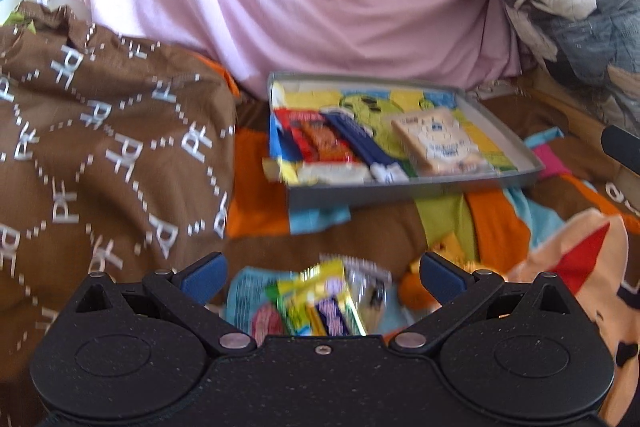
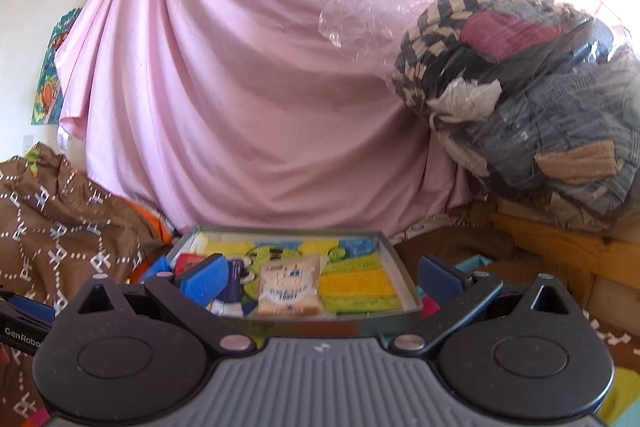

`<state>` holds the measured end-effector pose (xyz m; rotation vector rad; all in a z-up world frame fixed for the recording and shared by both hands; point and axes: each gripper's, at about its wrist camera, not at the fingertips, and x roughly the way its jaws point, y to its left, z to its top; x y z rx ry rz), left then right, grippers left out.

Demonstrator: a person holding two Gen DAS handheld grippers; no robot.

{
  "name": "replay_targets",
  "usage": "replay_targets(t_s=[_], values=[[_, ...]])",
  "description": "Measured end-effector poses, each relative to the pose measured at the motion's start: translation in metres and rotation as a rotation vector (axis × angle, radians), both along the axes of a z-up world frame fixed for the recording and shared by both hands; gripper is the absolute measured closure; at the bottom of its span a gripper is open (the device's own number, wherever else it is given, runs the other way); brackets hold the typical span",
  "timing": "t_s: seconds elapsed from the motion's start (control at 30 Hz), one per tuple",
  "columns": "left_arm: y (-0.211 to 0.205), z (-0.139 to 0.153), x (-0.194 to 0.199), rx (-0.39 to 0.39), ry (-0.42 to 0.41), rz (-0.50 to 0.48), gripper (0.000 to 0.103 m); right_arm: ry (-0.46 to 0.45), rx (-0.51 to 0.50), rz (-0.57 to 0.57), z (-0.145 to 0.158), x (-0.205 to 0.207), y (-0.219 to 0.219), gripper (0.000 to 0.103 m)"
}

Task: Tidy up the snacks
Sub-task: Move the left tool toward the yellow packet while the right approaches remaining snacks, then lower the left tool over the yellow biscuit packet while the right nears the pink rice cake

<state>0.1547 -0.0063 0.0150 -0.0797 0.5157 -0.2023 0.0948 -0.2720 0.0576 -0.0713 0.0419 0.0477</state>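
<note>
A shallow grey tray point(image 1: 416, 187) lies on the bedspread and holds a red snack pack point(image 1: 320, 141), a blue pack point(image 1: 360, 143) and a beige toast pack point(image 1: 436, 141). Closer to me, a heap of loose snacks point(image 1: 320, 303) in yellow, blue and pink wrappers lies on the cover. My left gripper point(image 1: 322, 277) hangs open just above that heap, touching nothing. In the right wrist view the tray point(image 2: 412, 303) sits right ahead, with the beige pack point(image 2: 290, 287) inside. My right gripper point(image 2: 322, 277) stands open near the tray's front edge, empty.
A brown patterned cloth point(image 1: 100, 147) is bunched at the left. A pink sheet point(image 2: 248, 87) hangs behind the tray. A clear bag of clothes point(image 2: 532, 99) sits on a wooden ledge at the right. The bedspread point(image 1: 500, 227) is colourful and uneven.
</note>
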Motion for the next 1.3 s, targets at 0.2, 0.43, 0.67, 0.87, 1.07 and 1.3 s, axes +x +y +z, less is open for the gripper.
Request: replay_targets(t_s=[0.2, 0.43, 0.67, 0.87, 1.07, 1.3], values=[[0.001, -0.013, -0.014, 0.016, 0.049, -0.025, 0.001, 0.092, -0.010, 0.005, -0.019, -0.006, 0.004, 0.000], [0.006, -0.026, -0.029, 0.016, 0.107, -0.025, 0.001, 0.200, -0.039, 0.044, -0.041, -0.018, 0.011, 0.000], [0.007, -0.035, -0.037, 0.005, 0.169, -0.031, 0.001, 0.339, -0.086, 0.087, -0.060, -0.018, 0.025, 0.000], [0.004, -0.039, -0.038, 0.006, 0.199, -0.039, 0.001, 0.459, -0.140, 0.111, -0.078, -0.011, 0.036, 0.000], [0.003, -0.044, -0.034, 0.006, 0.233, -0.031, 0.001, 0.552, -0.184, 0.104, -0.093, -0.001, 0.044, 0.000], [0.002, -0.047, -0.031, 0.006, 0.244, -0.018, 0.001, 0.580, -0.182, 0.108, -0.101, 0.004, 0.047, 0.000]])
